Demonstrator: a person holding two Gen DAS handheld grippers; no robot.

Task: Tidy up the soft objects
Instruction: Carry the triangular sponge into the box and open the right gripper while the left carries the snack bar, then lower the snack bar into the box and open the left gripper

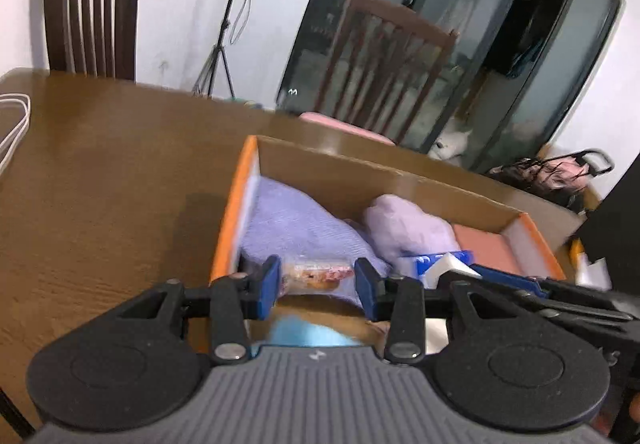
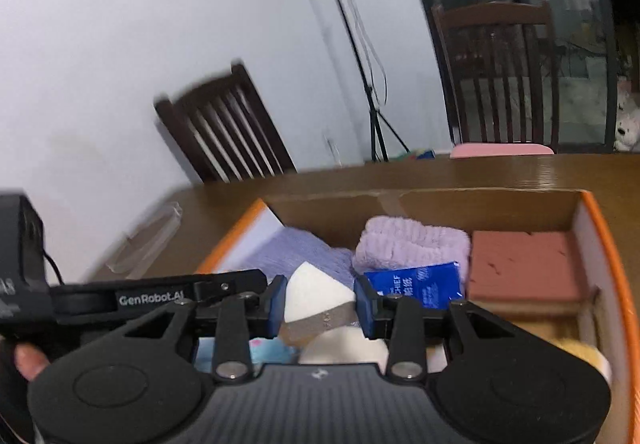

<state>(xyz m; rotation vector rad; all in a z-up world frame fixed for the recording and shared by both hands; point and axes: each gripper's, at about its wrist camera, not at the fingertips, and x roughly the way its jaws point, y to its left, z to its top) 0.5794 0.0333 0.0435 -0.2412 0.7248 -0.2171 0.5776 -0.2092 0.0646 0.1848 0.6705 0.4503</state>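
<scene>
Left wrist view. The left gripper (image 1: 316, 282) hangs over the near end of an open cardboard box with orange edging (image 1: 236, 203), which stands on a brown wooden table (image 1: 100, 171). Its blue fingers (image 1: 269, 282) are set apart to a moderate width, with a small clear-wrapped packet printed in pink and orange (image 1: 316, 276) between them. Whether the pads touch the wrapper, I cannot tell; the packet may simply lie in the box. Behind it lies a folded lavender knitted cloth (image 1: 296, 224), then a bunched pale lilac fluffy towel (image 1: 408, 224), then a flat reddish-brown pad (image 1: 480, 244) at the far right end. A pale blue soft item (image 1: 308, 334) shows under the gripper body, blurred.

Right wrist view. The right gripper (image 2: 320, 306) is over the same box, and its fingers appear to press on a white wedge-shaped sponge with a grey band (image 2: 316, 300). Just beside it is a blue printed tissue packet (image 2: 416, 286), leaning on the lilac towel. The left tool's black arm crosses close on the left side.

Risks, as judged:
- The two tools work close together in one box; a sideways move could knock them together.
- The sponge compresses; a light hold on its tapered end may let it slip out.
- The wrapper is slick and may slide from the pads if lifted.
- Motion blur suggests quick movement; the box may shift.
</scene>
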